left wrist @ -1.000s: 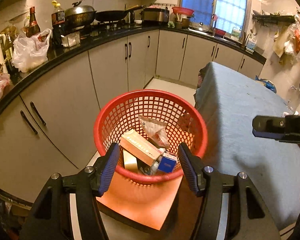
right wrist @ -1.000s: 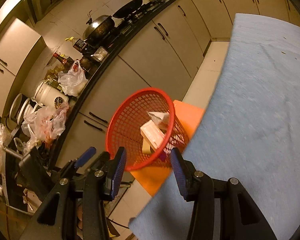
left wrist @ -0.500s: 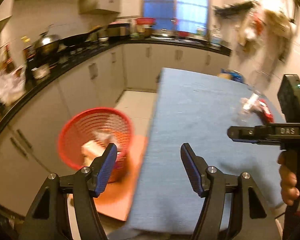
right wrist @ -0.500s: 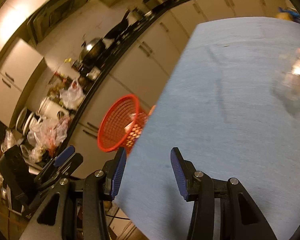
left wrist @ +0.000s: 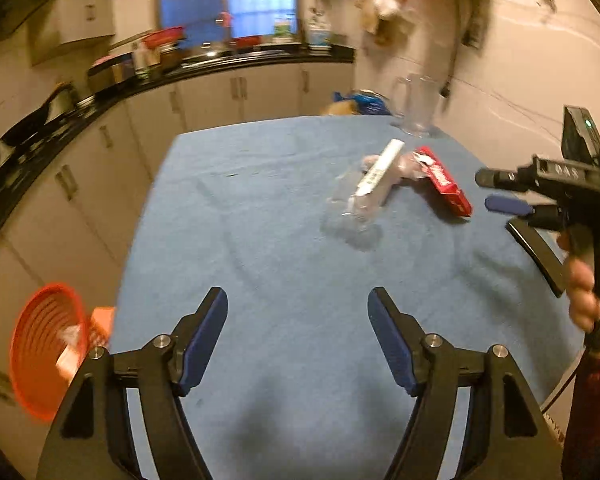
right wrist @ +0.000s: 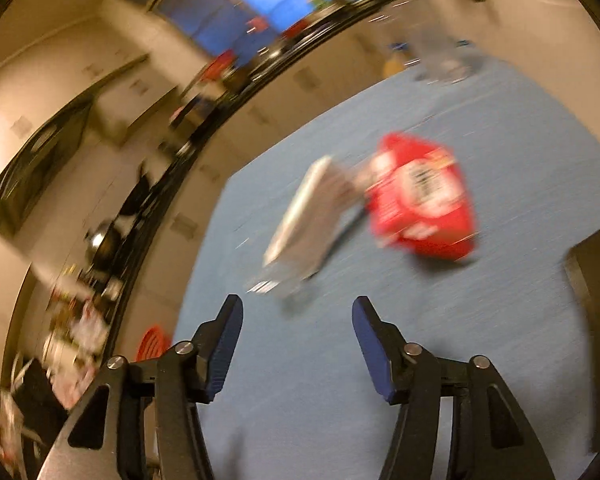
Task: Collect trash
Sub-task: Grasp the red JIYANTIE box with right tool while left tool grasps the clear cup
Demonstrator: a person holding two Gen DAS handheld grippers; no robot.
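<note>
A clear plastic bottle with a white label [left wrist: 370,186] lies on the blue tablecloth [left wrist: 284,264], beside a red box [left wrist: 444,186]. Both show blurred in the right wrist view, the bottle [right wrist: 304,220] left of the red box [right wrist: 420,196]. My left gripper [left wrist: 298,312] is open and empty over the near part of the table. My right gripper [right wrist: 298,320] is open and empty, just short of the bottle; it also shows at the right edge of the left wrist view [left wrist: 548,188]. The red trash basket [left wrist: 40,348] stands on the floor at the table's left, with trash inside.
A clear jug [left wrist: 414,108] stands at the table's far end. A flat black object [left wrist: 536,256] lies at the table's right edge. Kitchen cabinets and a cluttered black counter [left wrist: 100,96] run along the left and back. Bags hang on the right wall.
Both grippers have swung right, away from the red basket and over the blue table. The bottle and red box have come into view ahead. Both grippers stay open.
</note>
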